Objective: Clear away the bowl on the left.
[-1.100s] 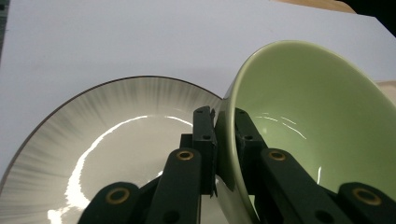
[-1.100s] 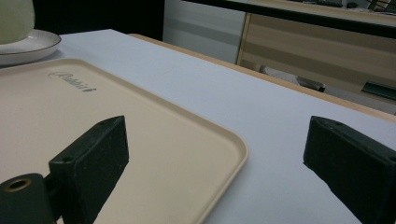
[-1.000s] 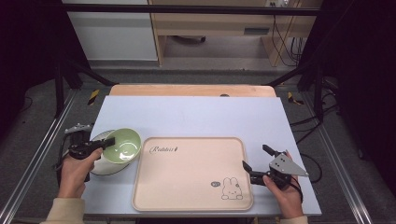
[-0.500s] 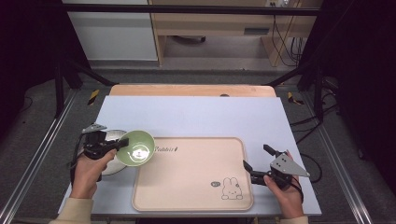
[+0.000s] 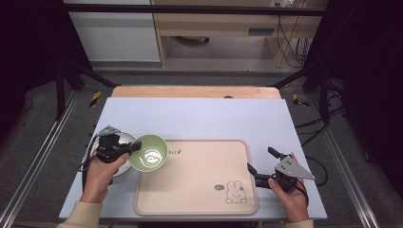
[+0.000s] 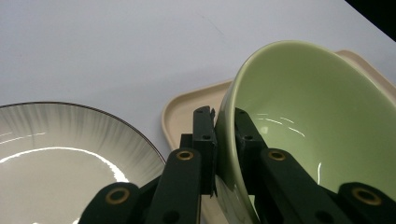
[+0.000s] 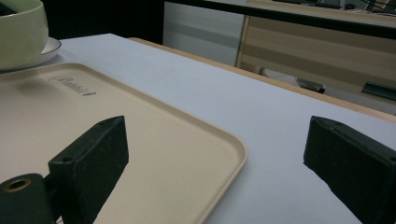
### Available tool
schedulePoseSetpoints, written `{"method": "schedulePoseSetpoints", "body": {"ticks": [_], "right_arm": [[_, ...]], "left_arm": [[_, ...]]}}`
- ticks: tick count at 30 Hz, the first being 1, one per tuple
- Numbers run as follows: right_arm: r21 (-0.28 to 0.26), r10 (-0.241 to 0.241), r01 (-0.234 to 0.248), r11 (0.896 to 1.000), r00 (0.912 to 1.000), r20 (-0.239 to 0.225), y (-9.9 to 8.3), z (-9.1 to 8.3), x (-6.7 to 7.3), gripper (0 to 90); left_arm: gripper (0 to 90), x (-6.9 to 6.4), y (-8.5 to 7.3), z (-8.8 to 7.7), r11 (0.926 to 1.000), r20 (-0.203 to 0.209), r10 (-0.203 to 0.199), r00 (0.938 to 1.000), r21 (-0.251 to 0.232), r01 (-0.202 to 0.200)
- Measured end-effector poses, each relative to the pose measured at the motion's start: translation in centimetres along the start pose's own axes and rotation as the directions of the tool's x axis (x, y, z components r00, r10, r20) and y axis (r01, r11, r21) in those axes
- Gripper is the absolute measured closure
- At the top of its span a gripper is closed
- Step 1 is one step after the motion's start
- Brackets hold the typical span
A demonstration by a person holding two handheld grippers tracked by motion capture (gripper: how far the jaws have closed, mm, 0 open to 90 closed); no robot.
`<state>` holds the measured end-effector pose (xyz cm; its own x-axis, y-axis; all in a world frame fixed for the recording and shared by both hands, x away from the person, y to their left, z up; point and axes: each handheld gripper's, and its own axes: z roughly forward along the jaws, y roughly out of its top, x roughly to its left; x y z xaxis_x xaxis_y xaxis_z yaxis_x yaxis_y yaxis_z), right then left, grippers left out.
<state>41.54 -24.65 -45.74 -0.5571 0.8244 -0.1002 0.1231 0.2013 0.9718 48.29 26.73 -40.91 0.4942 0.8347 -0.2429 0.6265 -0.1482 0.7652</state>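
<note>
At far left a pale plate (image 5: 119, 167) sits on the surface. The left tool (image 5: 134, 147) pinches the rim of a green bowl (image 5: 149, 152), carried over the beige tray's (image 5: 199, 199) left edge; lowering it flat seems next. The tray reads "Rabbit" beside a bunny drawing. The right tool (image 5: 259, 160) waits, jaws wide.

Tilted green bowl (image 5: 148, 153) clamped at its rim above the tray's (image 5: 199, 202) left corner.

Bare tray (image 5: 204, 175); bowl (image 5: 148, 153) over corner
</note>
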Motion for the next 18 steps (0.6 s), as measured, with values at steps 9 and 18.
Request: {"method": "schedulePoseSetpoints", "body": {"ticks": [9,18], "right_arm": [[-0.007,0.005,-0.005,1.000,1.0000,-0.007,0.0,0.0,0.0,6.6],[-0.015,0.010,-0.010,1.000,0.9999,-0.006,0.1,-0.1,0.0,6.5]], "left_arm": [[82.3,-1.3,0.1,0.8,0.9996,0.020,0.023,0.9995,0.015,-0.024],[82.3,-3.0,0.4,2.7,0.9971,0.039,0.054,0.9978,0.052,-0.056]]}}
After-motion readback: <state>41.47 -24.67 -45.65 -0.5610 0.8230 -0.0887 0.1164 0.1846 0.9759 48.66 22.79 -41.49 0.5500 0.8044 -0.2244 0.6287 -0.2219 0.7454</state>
